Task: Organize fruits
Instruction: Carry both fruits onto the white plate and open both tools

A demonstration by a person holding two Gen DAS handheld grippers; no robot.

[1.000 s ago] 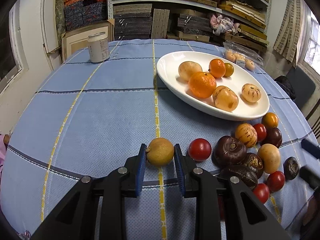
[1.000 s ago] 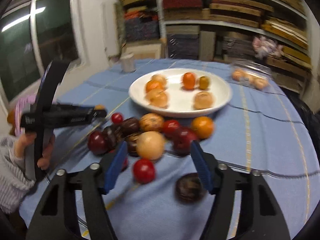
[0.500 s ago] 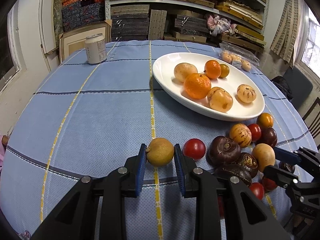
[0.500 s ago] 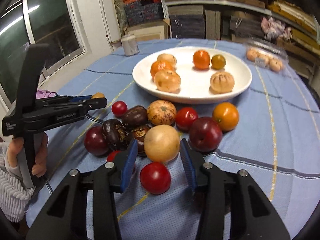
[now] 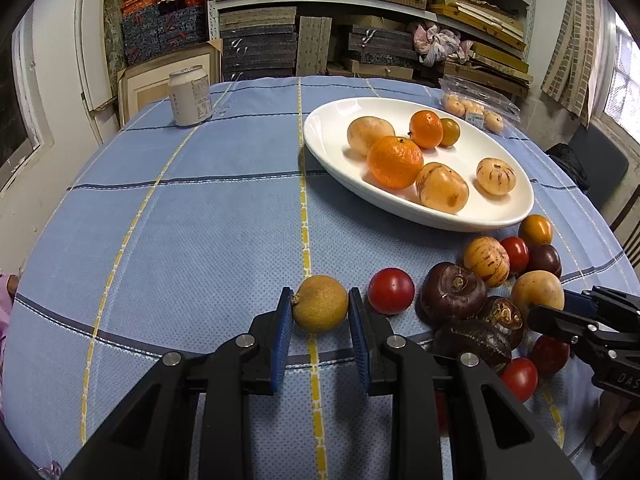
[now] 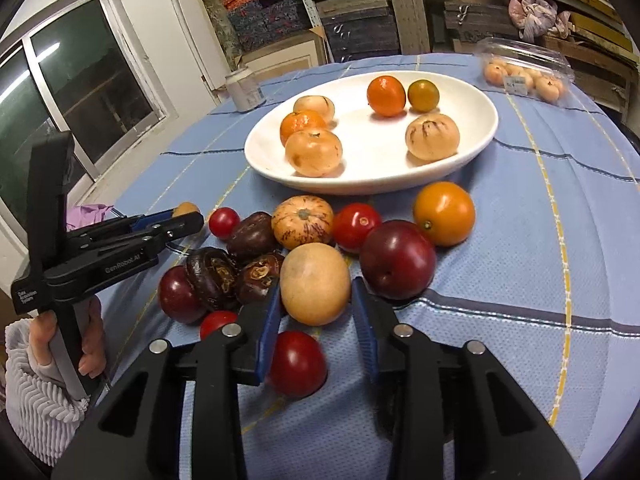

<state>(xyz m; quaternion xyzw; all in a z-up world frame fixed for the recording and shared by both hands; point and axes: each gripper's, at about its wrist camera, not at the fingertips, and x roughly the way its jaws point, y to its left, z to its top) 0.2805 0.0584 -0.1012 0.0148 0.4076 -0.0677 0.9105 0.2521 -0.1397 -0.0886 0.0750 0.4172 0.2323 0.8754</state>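
Right wrist: six fruits on plate (image 6: 472, 148); both fingers grip one fruit each.

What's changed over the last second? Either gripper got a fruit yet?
The right gripper moved in over the loose pile and its jaws have just been closing around the tan round fruit, blue pads now at its sides. The left gripper stayed put, clamped on the small yellow-brown fruit on the cloth. The white plate and its fruits are unchanged.

"GenRobot.AI" on left tongs (image 6: 182, 216)
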